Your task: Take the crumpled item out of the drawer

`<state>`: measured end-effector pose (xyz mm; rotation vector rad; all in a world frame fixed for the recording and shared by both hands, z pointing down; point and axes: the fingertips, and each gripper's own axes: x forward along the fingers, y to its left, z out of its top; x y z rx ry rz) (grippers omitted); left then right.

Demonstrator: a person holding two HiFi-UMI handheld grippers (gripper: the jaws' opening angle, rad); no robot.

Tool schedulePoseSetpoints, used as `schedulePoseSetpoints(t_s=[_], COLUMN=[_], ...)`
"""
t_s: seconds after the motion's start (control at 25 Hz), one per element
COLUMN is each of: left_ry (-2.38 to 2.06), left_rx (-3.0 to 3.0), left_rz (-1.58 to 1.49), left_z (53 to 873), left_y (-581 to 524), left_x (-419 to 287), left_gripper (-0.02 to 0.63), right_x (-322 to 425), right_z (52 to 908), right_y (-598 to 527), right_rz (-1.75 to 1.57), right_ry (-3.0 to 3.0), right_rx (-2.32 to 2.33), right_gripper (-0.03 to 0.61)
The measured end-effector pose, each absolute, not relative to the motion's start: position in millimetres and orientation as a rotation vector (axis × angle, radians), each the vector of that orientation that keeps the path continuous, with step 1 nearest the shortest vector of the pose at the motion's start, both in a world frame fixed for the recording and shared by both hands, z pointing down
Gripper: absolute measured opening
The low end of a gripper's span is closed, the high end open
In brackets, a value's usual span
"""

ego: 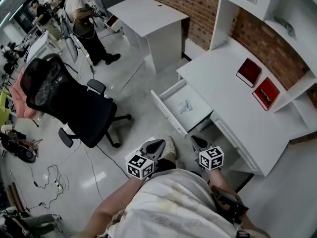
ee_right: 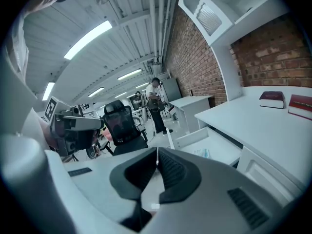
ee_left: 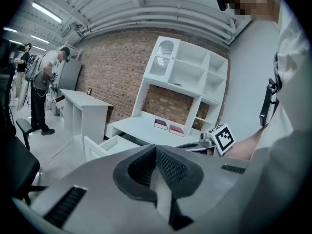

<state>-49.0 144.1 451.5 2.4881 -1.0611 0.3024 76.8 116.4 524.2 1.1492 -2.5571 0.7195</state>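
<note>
Head view: I am holding my left gripper (ego: 156, 145) and right gripper (ego: 197, 142) low, near my body, as the reach is not yet starting.
Jaws: both pairs are pressing together on nothing, their dark ribbed pads meeting.
Crumpled item (ego: 184, 106): lying ahead of the right gripper, well apart, on the drawer floor. It is looking pale, thin and wrinkled, probably soft.
Drawer (ego: 167, 114): white, smooth and shallow, standing pulled out of the desk (ego: 233, 98), leaving the item exposed from above.

White: table (ego: 228, 103), drawer (ego: 167, 112). Pale bluish-white: crumpled item (ego: 185, 106). Dark red: two books (ego: 248, 72). Black: office chair (ego: 74, 105). Red-brown brick pattern: wall (ego: 198, 4). Light grey: floor (ego: 138, 83).
</note>
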Motion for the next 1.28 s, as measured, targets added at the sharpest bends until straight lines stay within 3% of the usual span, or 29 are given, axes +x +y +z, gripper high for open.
schedulePoseSetpoints(t_s=[1.28], left_ry=[-0.998], left_rx=[2.449], left_rz=[0.331], left_z=[473], left_y=[29], left_x=[-48], left_gripper=[0.020], right_x=[69], right_z=[552], right_y=[12], right_rz=[0.759], right_ry=[-2.460], right_rx=[1.058], right_gripper=[0.028])
